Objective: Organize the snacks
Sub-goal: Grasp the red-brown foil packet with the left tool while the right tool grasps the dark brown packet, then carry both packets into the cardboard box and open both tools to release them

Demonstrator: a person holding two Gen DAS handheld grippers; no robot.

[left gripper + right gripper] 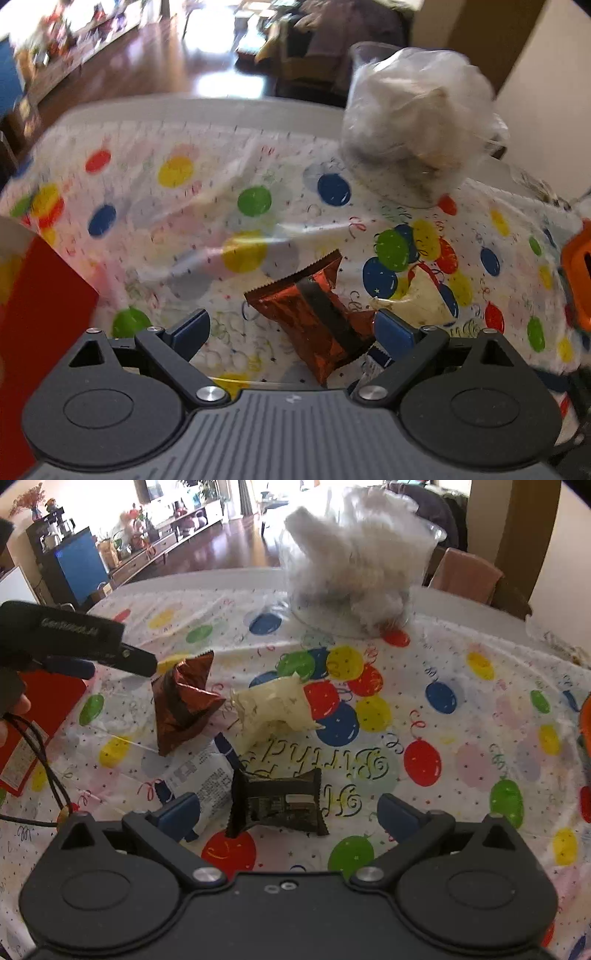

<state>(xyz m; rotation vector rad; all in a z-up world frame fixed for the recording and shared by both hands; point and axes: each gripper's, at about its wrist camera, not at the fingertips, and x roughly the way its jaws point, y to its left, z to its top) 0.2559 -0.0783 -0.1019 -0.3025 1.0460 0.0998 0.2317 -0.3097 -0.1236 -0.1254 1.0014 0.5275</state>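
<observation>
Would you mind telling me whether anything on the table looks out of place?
The snacks lie scattered: a red packet, a cream packet and a dark packet at odd angles, crumpled, on the tablecloth.

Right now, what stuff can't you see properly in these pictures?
- Clear container: contents are only a white blur in both wrist views.
- White printed packet: the right gripper covers part of it, and the print is too small to read.
- Red box: cut off by the left wrist view's edge.
- Orange thing: mostly beyond the right edge of the left wrist view.
- Red foil snack: its near end hides behind the left gripper.
</observation>
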